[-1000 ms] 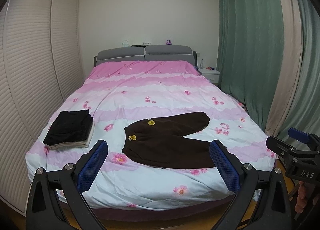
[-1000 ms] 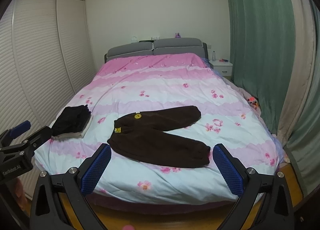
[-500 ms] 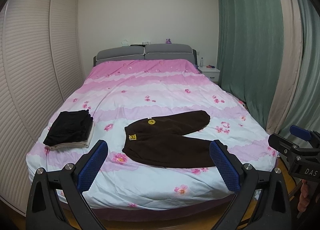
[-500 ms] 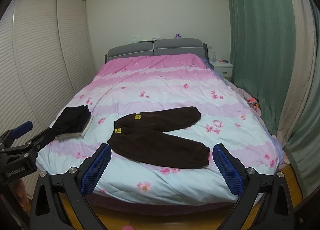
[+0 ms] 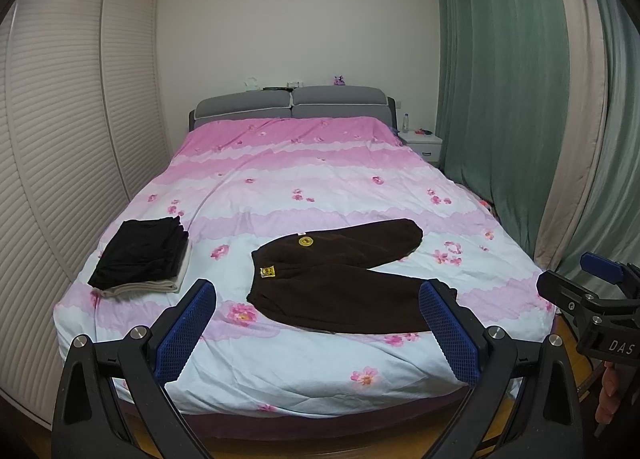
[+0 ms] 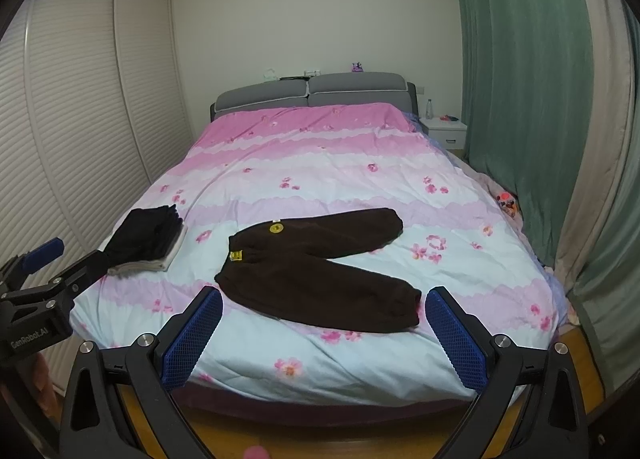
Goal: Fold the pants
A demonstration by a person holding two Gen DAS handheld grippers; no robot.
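Note:
Dark brown pants (image 5: 340, 279) with two yellow patches lie spread flat near the foot of the bed, legs apart and pointing right; they also show in the right wrist view (image 6: 316, 271). My left gripper (image 5: 318, 333) is open and empty, held off the foot of the bed, short of the pants. My right gripper (image 6: 324, 339) is open and empty, also off the bed's foot edge. Each gripper shows at the edge of the other's view.
The bed (image 5: 304, 179) has a pink and white flowered cover. A stack of folded dark and pale clothes (image 5: 140, 259) lies at its left edge. Slatted wardrobe doors (image 5: 60, 139) stand left, green curtains (image 5: 500, 99) right, a white nightstand (image 5: 424, 143) at the back.
Both grippers have drifted slightly; the view shifts a little. The pants and the folded stack have not moved.

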